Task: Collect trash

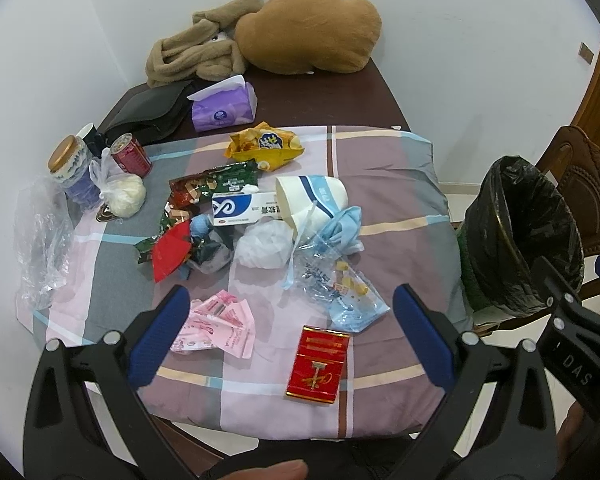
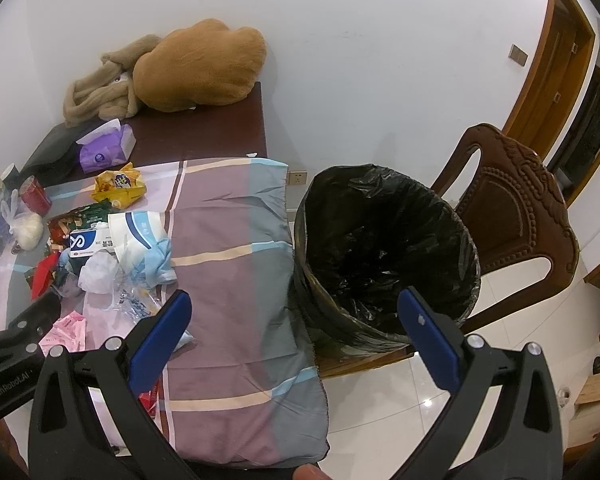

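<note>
In the left wrist view, the left gripper (image 1: pixel 291 316) is held spread wide and empty over the lower centre of the checked cloth (image 1: pixel 380 184). Nothing appears collected yet: the litter is spread across the middle of the frame. Counted there are 1 red packet (image 1: pixel 318 364) at lower centre, 1 pink wrapper (image 1: pixel 220 326) to its left, 1 paper cup (image 1: pixel 310 196) on its side at centre, 1 blue-and-white box (image 1: pixel 244 209), 1 yellow snack bag (image 1: pixel 264 146) above, and 1 red can (image 1: pixel 131 155) at the left

In the right wrist view, the right gripper (image 2: pixel 294 320) is likewise released and holds nothing. 1 black-lined bin (image 2: pixel 384 256) is seen at centre right, beside the cloth edge; no litter can be made out inside it, so the whole job is judged outstanding
</note>
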The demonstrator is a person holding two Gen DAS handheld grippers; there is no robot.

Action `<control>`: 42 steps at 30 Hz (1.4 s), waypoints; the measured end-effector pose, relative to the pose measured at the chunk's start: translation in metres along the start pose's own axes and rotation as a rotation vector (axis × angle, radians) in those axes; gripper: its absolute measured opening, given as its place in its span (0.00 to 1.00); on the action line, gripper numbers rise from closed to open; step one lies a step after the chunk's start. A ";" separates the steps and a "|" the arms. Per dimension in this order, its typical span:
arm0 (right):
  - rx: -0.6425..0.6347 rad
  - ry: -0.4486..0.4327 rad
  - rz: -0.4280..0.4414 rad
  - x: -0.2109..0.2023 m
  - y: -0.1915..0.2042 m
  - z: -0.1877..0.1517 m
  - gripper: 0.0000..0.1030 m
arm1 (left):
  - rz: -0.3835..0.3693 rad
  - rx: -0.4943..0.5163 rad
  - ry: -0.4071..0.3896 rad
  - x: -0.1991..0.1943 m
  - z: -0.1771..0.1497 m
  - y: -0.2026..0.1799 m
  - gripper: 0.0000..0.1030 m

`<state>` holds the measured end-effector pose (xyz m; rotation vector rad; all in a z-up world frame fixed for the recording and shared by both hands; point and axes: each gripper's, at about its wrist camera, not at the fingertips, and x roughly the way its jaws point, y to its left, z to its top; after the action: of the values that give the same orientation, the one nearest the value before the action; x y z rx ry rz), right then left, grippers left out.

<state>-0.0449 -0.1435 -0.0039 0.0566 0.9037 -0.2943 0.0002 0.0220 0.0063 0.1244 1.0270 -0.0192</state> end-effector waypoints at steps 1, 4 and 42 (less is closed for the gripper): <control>-0.001 0.000 0.001 0.000 0.001 0.000 0.97 | 0.000 -0.001 0.000 0.001 0.000 0.002 0.98; -0.003 0.001 0.003 0.001 0.004 0.001 0.97 | 0.001 -0.001 0.000 0.002 0.001 0.006 0.98; -0.324 0.062 0.329 0.029 0.081 -0.029 0.95 | 0.168 -0.110 0.039 0.046 -0.016 0.109 0.69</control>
<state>-0.0279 -0.0671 -0.0511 -0.0851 0.9779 0.1623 0.0185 0.1335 -0.0308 0.1106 1.0518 0.1929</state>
